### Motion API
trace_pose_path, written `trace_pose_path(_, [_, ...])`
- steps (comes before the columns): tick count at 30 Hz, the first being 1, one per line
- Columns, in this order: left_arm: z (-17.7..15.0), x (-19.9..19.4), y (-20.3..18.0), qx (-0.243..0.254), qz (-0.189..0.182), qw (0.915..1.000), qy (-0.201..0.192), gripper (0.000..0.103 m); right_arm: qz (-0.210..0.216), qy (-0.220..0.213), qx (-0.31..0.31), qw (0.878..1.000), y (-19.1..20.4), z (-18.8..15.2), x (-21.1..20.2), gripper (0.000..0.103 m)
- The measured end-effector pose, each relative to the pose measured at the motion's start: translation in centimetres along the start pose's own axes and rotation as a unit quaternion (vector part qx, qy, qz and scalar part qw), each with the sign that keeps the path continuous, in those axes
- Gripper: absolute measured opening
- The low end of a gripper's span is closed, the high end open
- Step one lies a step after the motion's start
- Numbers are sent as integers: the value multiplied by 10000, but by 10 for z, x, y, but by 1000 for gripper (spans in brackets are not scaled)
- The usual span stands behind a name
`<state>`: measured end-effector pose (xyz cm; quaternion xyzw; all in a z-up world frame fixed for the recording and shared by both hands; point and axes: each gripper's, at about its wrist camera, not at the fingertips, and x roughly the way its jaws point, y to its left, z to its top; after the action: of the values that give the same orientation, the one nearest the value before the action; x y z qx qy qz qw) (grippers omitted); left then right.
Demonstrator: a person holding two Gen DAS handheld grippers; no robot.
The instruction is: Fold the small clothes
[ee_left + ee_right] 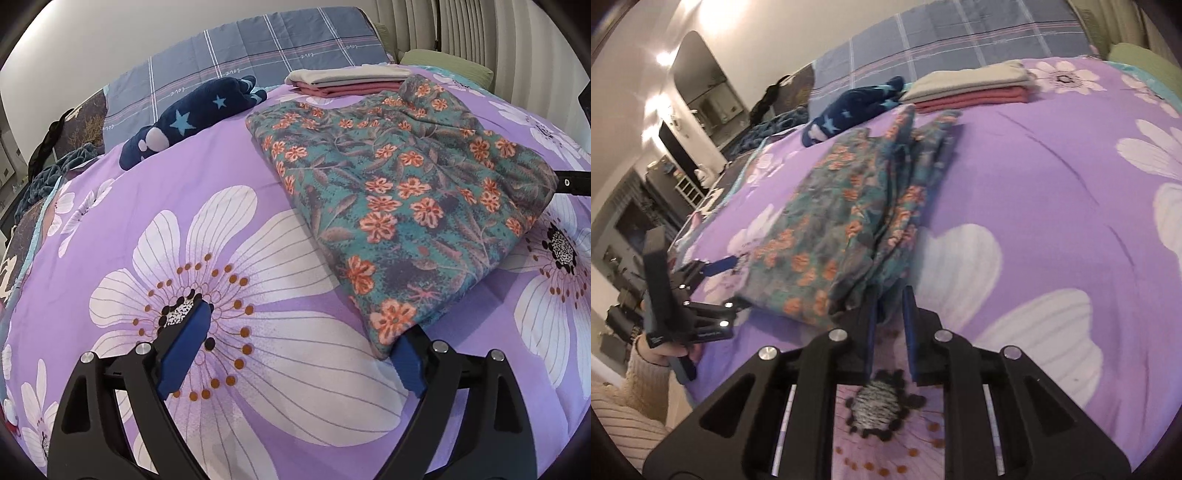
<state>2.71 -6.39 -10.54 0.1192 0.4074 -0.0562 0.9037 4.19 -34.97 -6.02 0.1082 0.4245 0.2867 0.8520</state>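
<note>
A teal garment with orange flowers (402,192) lies folded on the purple flowered bedspread (229,206). My left gripper (306,321) stands open just above the spread. The garment's near corner sits against the inner side of its right finger (406,358), and the pads do not press on it. The right wrist view shows my right gripper (889,299) shut on the garment's (827,236) near edge, with bunched cloth between its blue pads. My left gripper (738,284), held by a hand (657,350), is at the garment's left corner. One right finger (569,182) shows at the garment's right edge.
A stack of folded clothes (347,79), beige on pink, lies at the far side of the bed. A dark blue star-patterned fleece item (192,114) lies to its left. Behind are a grey-blue plaid cover (258,48) and a green pillow (447,64). The bed's edge runs along the left.
</note>
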Motion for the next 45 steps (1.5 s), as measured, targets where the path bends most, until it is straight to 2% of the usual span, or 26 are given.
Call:
trace_pose_path(4, [0,1,1,-7,-20,10000,9,90,-14,20,-126,9999,7,2,3,20])
trace_pose_path(7, [0,1,1,-11,-25,10000,9,90,-33,138,-1,9999,4,2,8,31])
trace_pose_path(9, [0,1,2,-23,-39,10000,8,90,161,269,187,9993,-1,1,12,33])
trace_pose_path(11, [0,2,1,-34,-51,10000,15,90,396,471,373,9974,-4,1,19,39])
trace_pose_path(12, [0,2,2,-40,-60,10000,15,90,351,548,404,9971,-3,0,23,35])
trace_pose_path(13, [0,2,2,-49,-71,10000,12,90,191,558,371,9976,-2,1,25,11])
trace_pose_path(14, [0,2,2,-59,-77,10000,11,90,35,539,408,9977,-2,2,26,11])
trace_pose_path(18, [-1,2,5,-117,-106,9999,4,91,18,298,883,9956,-14,2,5,9])
trace_pose_path(19, [-1,2,6,-135,-128,9998,12,91,-137,282,965,9948,-18,0,0,4])
trace_pose_path(21, [-1,4,8,-184,-194,9996,46,91,-821,272,1075,9904,-29,-8,-10,0])
trace_pose_path(22, [-1,5,8,-203,-225,9995,58,91,-944,281,1146,9885,-35,-11,-13,0])
trace_pose_path(23, [-1,5,9,-218,-250,9994,69,91,-940,283,1264,9871,-41,-14,-17,0])
trace_pose_path(25, [-1,6,9,-225,-270,9993,81,91,-673,149,1365,9882,-43,-18,-26,1])
trace_pose_path(27, [-1,6,8,-203,-234,9995,68,91,-387,6,1128,9929,-28,-14,-30,4])
trace_pose_path(29, [-1,5,6,-144,-154,9998,28,91,20,11,916,9958,-10,-9,-25,21])
trace_pose_path(30, [-1,4,5,-118,-123,9999,12,91,180,72,770,9968,2,-6,-19,38])
trace_pose_path(31, [-1,3,3,-90,-88,9999,-6,91,176,157,637,9977,11,-3,-13,43])
trace_pose_path(33, [-2,3,2,-60,-49,10000,-28,91,110,335,489,9982,22,1,3,42])
trace_pose_path(35, [-2,2,1,-69,-56,10000,-27,91,125,455,646,9968,22,5,17,40])
trace_pose_path(37, [-2,2,2,-93,-84,9999,-30,91,35,412,836,9956,18,9,22,5])
trace_pose_path(41, [-2,1,2,-89,-183,9998,-34,92,-74,-380,761,9964,23,16,-13,4])
trace_pose_path(43, [-3,2,2,-78,-223,9997,-7,92,-180,-378,681,9968,25,16,-17,4])
trace_pose_path(45, [-3,3,2,-93,-257,9996,9,92,-379,37,775,9963,11,9,1,5])
